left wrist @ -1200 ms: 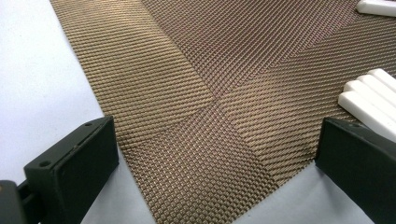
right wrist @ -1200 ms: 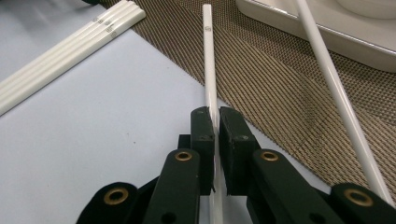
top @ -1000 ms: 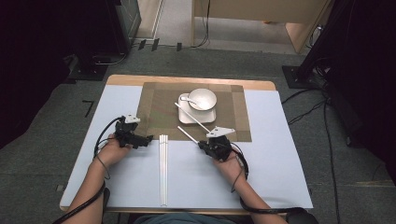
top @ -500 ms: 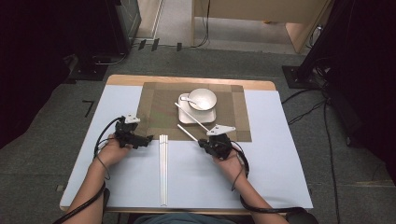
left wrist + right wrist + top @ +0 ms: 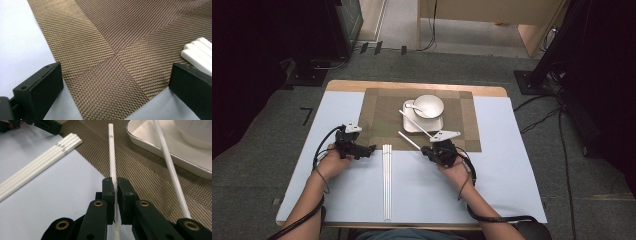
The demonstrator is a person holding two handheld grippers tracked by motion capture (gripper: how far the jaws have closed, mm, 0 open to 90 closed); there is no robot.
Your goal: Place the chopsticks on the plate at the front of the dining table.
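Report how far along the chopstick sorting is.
Done: three white chopsticks lie side by side on the table, tips at the placemat edge. In hand: the right gripper has its jaws shut on a fourth chopstick over the placemat. Left: one chopstick leans on the tray beside the bowl. The left gripper sits open, holding nothing.

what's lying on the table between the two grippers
In the high view, a bundle of white chopsticks lies lengthwise on the pale table cover, between the left gripper and the right gripper, which is shut on another single chopstick.
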